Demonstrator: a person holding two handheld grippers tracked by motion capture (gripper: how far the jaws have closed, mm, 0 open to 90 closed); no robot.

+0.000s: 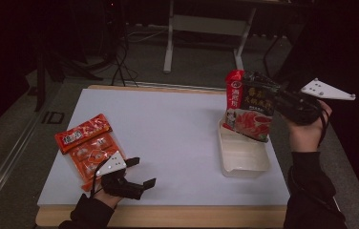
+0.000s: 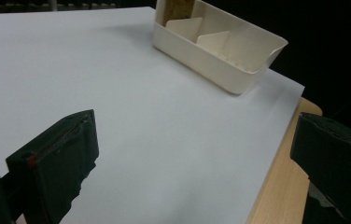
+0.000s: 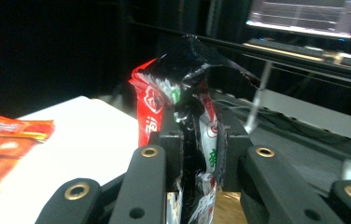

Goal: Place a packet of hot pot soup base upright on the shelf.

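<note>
A: Start at the left. What lies there?

B: An orange-red snack pack (image 1: 88, 145) lies flat on the white sheet of the desk (image 1: 168, 138), near its left edge. Just below it, at the near edge, sits the left hand-held gripper (image 1: 145, 172), held in the left hand (image 1: 105, 191) with a dark sleeve coming in from the bottom.

A: How is that hand posed?

B: Low, close to the desk surface, with the gripper pointing level to the right across the sheet. Its jaws stand wide apart with nothing between them; the left gripper view looks between them over bare white sheet toward the tray (image 2: 220, 60).

A: And the middle?

B: Bare white sheet. Right of it stands the cream tray (image 1: 242, 160), open-topped, with dividers inside.

A: The right side?

B: The right hand (image 1: 306, 131) is raised above the desk's right edge, forearm rising from the bottom, wrist bent so the right hand-held gripper (image 1: 269, 98) points left. Its grey three-cornered plate (image 1: 327, 90) sticks out to the right.

A: What does it hold?

B: A red and black sauce packet (image 1: 248, 106), pinched at its upper right edge between narrow jaws. The right gripper view shows the packet (image 3: 183, 112) crumpled between the pads. It hangs upright in the air, its lower end over the far end of the tray; whether it touches the tray I cannot tell.
</note>
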